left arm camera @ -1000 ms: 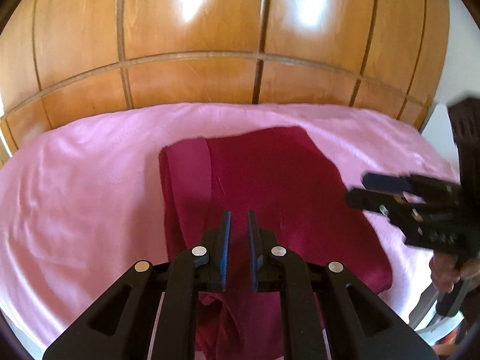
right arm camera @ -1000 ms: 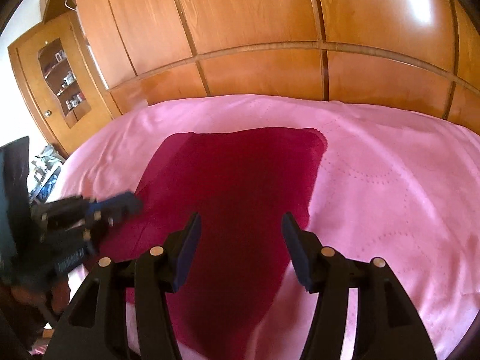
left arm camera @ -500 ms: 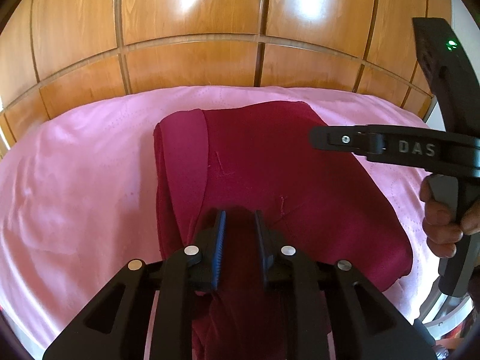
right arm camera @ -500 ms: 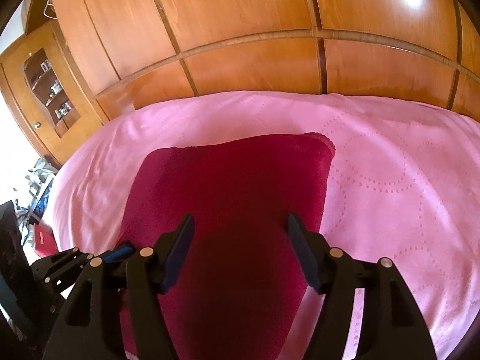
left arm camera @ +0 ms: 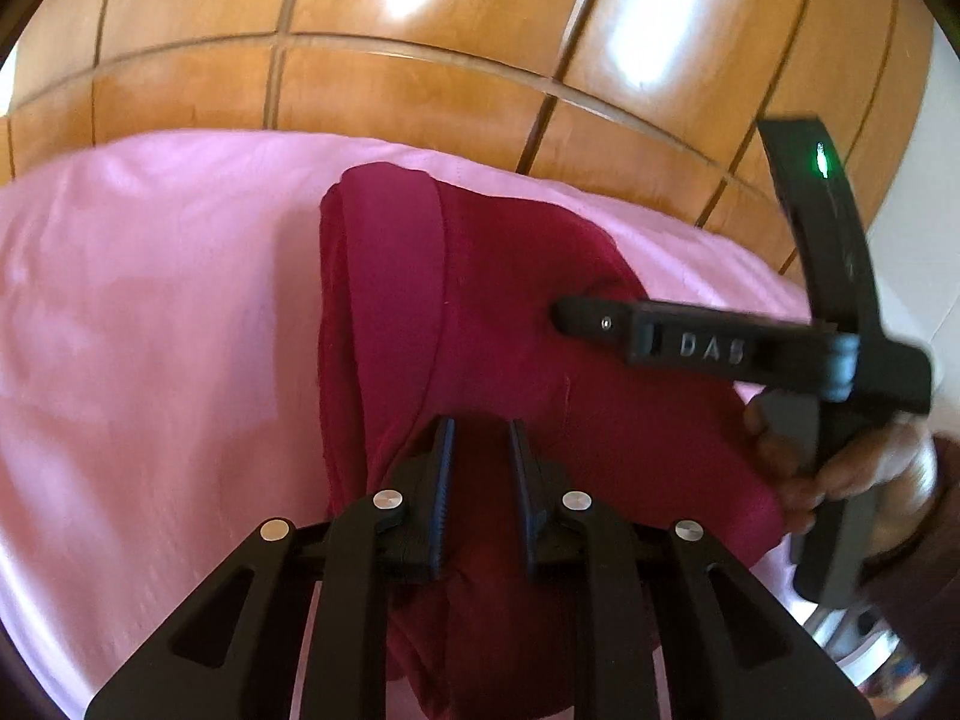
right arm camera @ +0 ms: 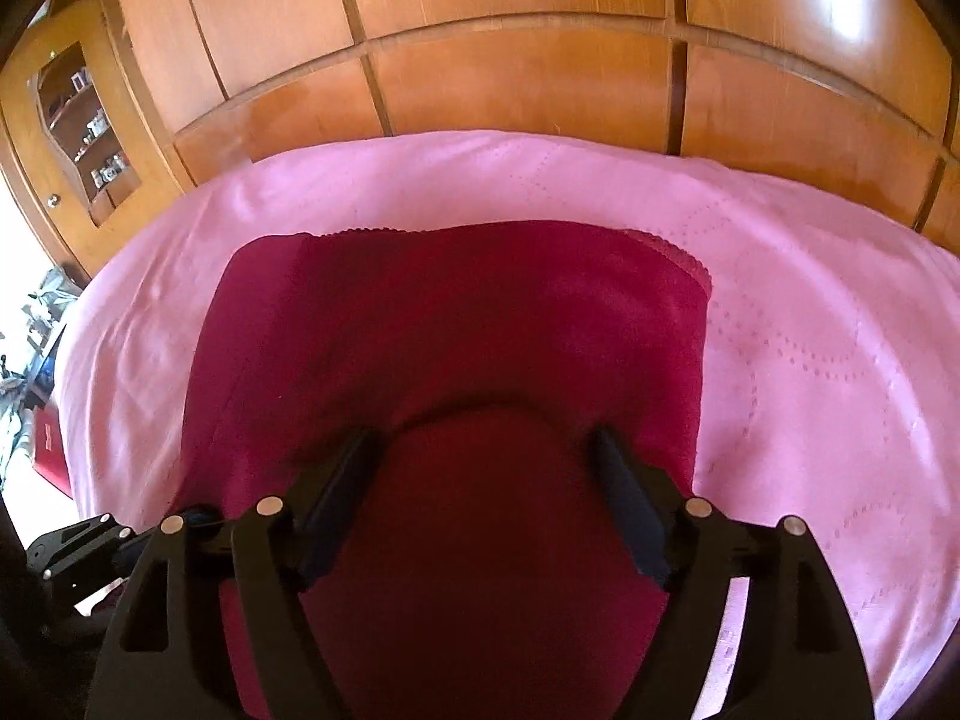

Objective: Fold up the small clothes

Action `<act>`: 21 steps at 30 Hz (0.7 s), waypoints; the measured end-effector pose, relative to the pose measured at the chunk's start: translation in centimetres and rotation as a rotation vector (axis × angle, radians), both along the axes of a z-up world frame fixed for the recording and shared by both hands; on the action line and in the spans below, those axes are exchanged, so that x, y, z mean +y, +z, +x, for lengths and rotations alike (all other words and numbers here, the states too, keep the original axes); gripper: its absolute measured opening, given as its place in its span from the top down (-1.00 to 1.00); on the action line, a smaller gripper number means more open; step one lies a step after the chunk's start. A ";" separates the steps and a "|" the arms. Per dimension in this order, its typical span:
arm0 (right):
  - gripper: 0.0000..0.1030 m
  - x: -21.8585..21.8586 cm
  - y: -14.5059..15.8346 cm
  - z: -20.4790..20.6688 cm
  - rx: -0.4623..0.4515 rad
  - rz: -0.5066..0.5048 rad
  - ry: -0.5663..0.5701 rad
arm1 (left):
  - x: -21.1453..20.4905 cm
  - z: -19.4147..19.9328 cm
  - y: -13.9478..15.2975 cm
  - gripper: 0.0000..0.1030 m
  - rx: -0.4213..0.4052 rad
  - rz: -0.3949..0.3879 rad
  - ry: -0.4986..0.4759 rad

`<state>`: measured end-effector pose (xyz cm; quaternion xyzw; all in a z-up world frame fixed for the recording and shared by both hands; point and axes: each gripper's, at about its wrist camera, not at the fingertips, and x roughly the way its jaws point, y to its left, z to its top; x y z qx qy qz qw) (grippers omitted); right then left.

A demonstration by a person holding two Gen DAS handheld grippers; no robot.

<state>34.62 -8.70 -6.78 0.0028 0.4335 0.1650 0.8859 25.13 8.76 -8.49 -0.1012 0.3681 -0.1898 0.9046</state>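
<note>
Lying on one pink bedsheet is one dark red garment, partly folded, one long side turned over into a flap in the left wrist view. One wooden panelled headboard stands behind the bed, one glass-fronted cabinet at far left. Two grippers. Left gripper: fingers stand a narrow gap apart, over the garment's near end; can't tell whether cloth is pinched between them. Right gripper: fingers wide and opening, red cloth below and between them, pads not pressing it. Right gripper also shows in left wrist view, over the garment, one hand on its handle.
</note>
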 end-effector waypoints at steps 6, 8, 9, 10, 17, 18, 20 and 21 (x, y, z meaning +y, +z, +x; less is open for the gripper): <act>-0.84 -3.5 1.8 -1.4 -0.023 0.169 -0.014 | 1.5 -0.3 2.9 0.28 -0.013 -0.070 0.037; -0.85 -6.0 2.2 -2.1 -0.019 0.256 -0.049 | 1.9 0.0 3.8 -0.38 -0.022 -0.095 0.061; -0.85 -6.9 2.2 -2.3 -0.011 0.289 -0.061 | 2.0 0.4 4.2 -0.47 -0.032 -0.108 0.072; -0.85 -8.0 2.0 -2.4 0.005 0.332 -0.074 | 2.0 0.8 4.3 -0.47 -0.027 -0.109 0.070; -0.77 -11.3 -2.0 -1.7 0.160 0.531 -0.070 | 1.9 5.7 0.6 -0.50 0.163 -0.189 -0.007; -0.76 -11.0 -2.7 -1.5 0.184 0.548 -0.051 | 2.3 6.1 0.0 -0.50 0.178 -0.216 -0.016; -0.65 -10.7 -3.4 -1.1 0.203 0.586 -0.025 | 3.1 6.5 -0.7 -0.50 0.192 -0.259 -0.033; -0.58 -10.3 -3.6 -0.9 0.208 0.606 -0.007 | 3.4 6.6 -1.0 -0.47 0.191 -0.276 -0.052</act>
